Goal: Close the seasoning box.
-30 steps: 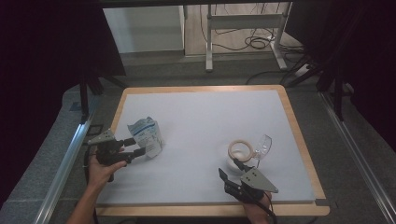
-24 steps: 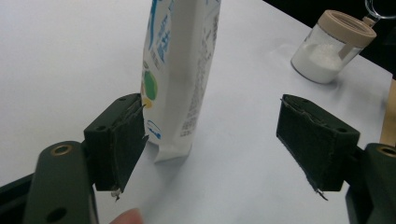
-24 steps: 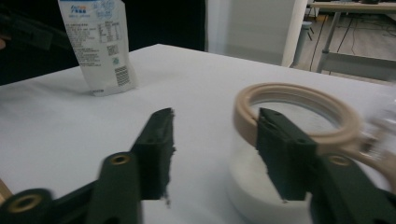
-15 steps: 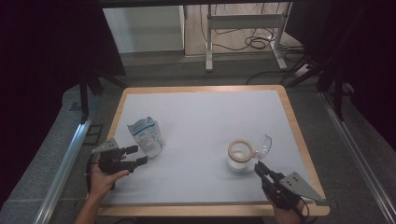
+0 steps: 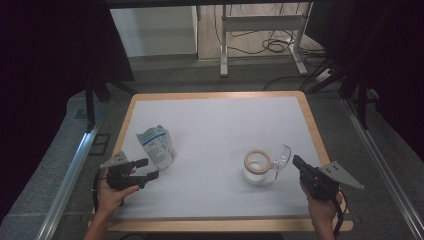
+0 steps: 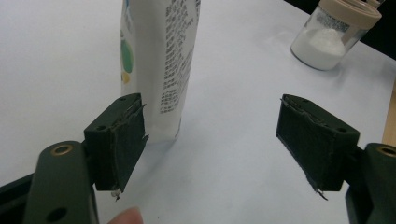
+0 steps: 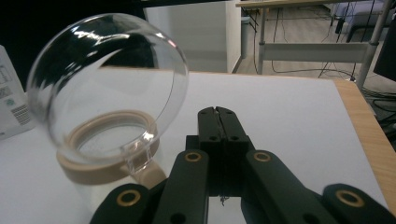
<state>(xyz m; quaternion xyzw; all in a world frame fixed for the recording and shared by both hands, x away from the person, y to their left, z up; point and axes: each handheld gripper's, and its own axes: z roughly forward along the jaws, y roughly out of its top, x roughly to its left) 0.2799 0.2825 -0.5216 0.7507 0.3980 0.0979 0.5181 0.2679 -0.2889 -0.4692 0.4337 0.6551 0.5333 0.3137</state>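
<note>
A white and blue pouch (image 5: 156,145) stands at the table's left. My left gripper (image 5: 151,168) is open just in front of it. In the left gripper view the pouch (image 6: 159,60) rises behind the left pad (image 6: 123,140), and nothing lies between the jaws of that gripper (image 6: 210,140). At the right stands a jar (image 5: 257,167) of white powder with a beige rim, its clear hinged lid (image 5: 283,155) tipped open. My right gripper (image 5: 295,161) is just right of the jar; its jaws have just been closing and are shut on nothing. The lid (image 7: 107,79) looms left of the right gripper (image 7: 217,112).
The white tabletop has a wooden rim (image 5: 215,95). Metal rails (image 5: 75,170) run along both sides of the table. Beyond the far edge stand a metal table frame (image 5: 260,22) and loose cables on the floor.
My right gripper has moved from the front edge below the jar out to the jar's right side, and its jaws have closed. The left gripper has hardly moved.
</note>
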